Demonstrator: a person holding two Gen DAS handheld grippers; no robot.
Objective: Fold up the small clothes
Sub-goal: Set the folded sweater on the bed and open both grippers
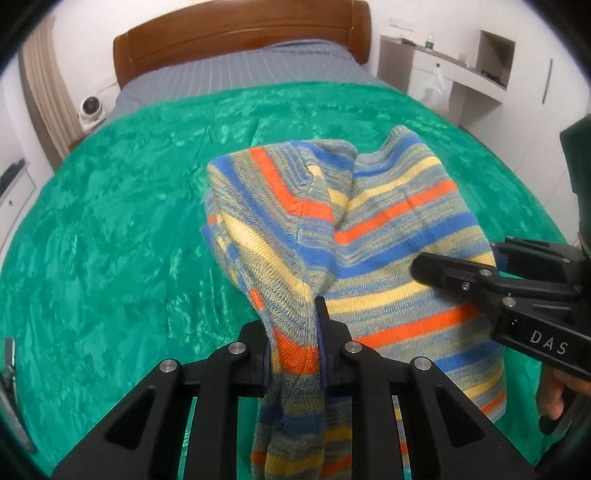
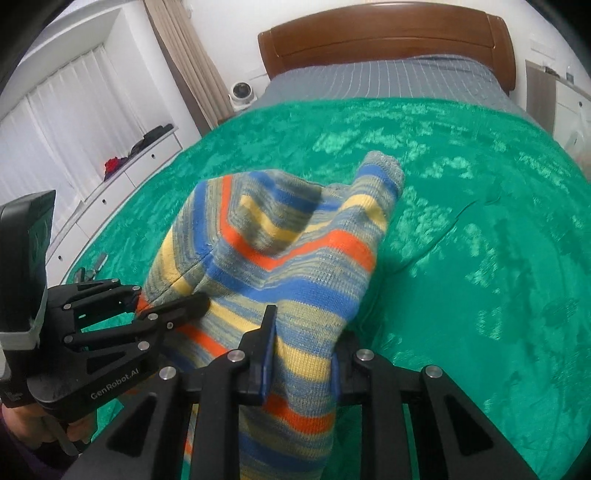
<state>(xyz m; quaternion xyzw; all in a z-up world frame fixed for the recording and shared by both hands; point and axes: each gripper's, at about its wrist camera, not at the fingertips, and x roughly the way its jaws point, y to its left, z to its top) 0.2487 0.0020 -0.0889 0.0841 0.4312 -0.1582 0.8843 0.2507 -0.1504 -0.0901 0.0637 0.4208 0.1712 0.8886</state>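
Observation:
A small knitted garment [image 1: 388, 221] with blue, orange, yellow and grey stripes hangs bunched above the green blanket [image 1: 129, 221]. In the left wrist view, my left gripper [image 1: 293, 325] is shut on a gathered edge of it at bottom centre. My right gripper [image 1: 458, 258] comes in from the right and pinches the garment's other side. In the right wrist view the garment [image 2: 288, 236] drapes forward from my right gripper [image 2: 304, 332], whose pads clamp the knit. At the left of that view my left gripper [image 2: 166, 299] holds the other edge. The garment's far end rests on the blanket [image 2: 480, 240].
The blanket covers a bed with a grey striped sheet [image 1: 240, 70] and a wooden headboard [image 1: 240, 33]. A white round device [image 2: 242, 94] sits beside the bed. White drawers [image 2: 122, 177] with clothes on top line the left, and white shelving [image 1: 461, 74] the right. A small metal object [image 2: 92, 269] lies near the blanket's left edge.

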